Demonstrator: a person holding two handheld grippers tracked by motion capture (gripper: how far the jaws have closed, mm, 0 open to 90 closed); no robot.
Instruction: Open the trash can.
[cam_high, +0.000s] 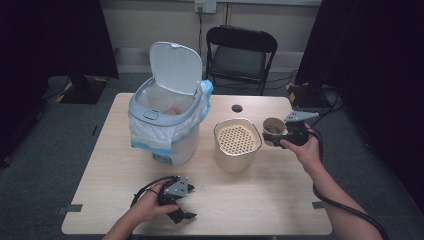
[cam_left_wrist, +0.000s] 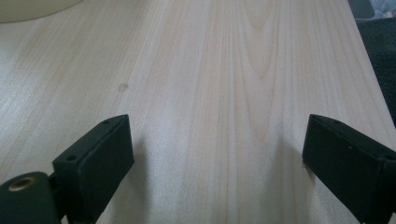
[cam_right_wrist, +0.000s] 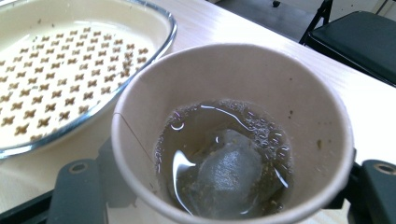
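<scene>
Paper cup (cam_right_wrist: 233, 135) with tea and a soaked teabag (cam_right_wrist: 229, 175) sits clamped in the right gripper (cam_high: 280, 136), lifted just right of the strainer tub (cam_high: 237, 144) — nothing poured yet, I'd say. Left gripper (cam_high: 182, 216) rests wide and empty near the table's (cam_high: 260, 210) front edge.

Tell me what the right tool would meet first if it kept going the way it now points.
Probably the cream strainer container. The right tool, shut on the paper cup, points left toward it above the table; the gap looks small, but depth is unclear.
</scene>
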